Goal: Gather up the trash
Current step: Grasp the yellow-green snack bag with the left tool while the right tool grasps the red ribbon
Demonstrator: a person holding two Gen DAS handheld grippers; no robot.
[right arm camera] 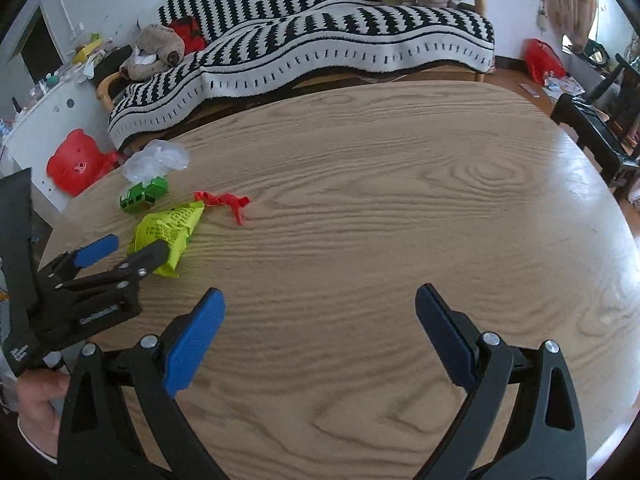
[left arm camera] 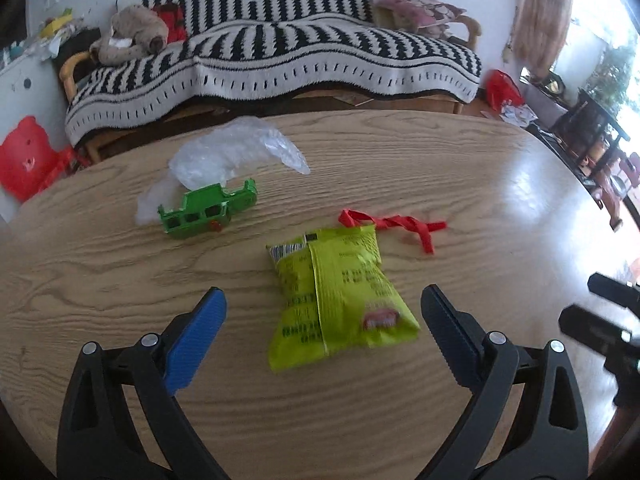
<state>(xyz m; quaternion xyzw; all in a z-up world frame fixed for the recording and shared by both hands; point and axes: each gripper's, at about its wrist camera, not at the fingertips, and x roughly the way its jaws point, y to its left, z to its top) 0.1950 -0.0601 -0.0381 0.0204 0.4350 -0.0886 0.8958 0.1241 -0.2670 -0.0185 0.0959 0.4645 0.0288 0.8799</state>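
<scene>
My left tongs (left arm camera: 322, 312) stand wide open, low in the left wrist view, with the yellow-green snack bag (left arm camera: 336, 300) lying flat on the bench (left arm camera: 500, 208) between the two blue pads and a little ahead of them. I judge the step in hand is to take this bag first. To do it well I would come down with one pad on each long side of the bag, catch it near its puffed lower end rather than the flat sealed top, and close gently, since crinkly foil slides and buckles (a centre seam runs down its back, which may give a firmer fold to pinch).

My right tongs (right arm camera: 320, 316) are open too and hold nothing, over bare wood grain at the bottom of the right wrist view.

Just beyond the bag's top edge lies a twisted red ribbon (left arm camera: 394, 226), thin and limp. Further, up and left of centre, sits a hard green plastic piece (left arm camera: 206, 212) with square holes, and behind it, touching, a crumpled clear plastic bag (left arm camera: 236, 150), soft and light.
</scene>
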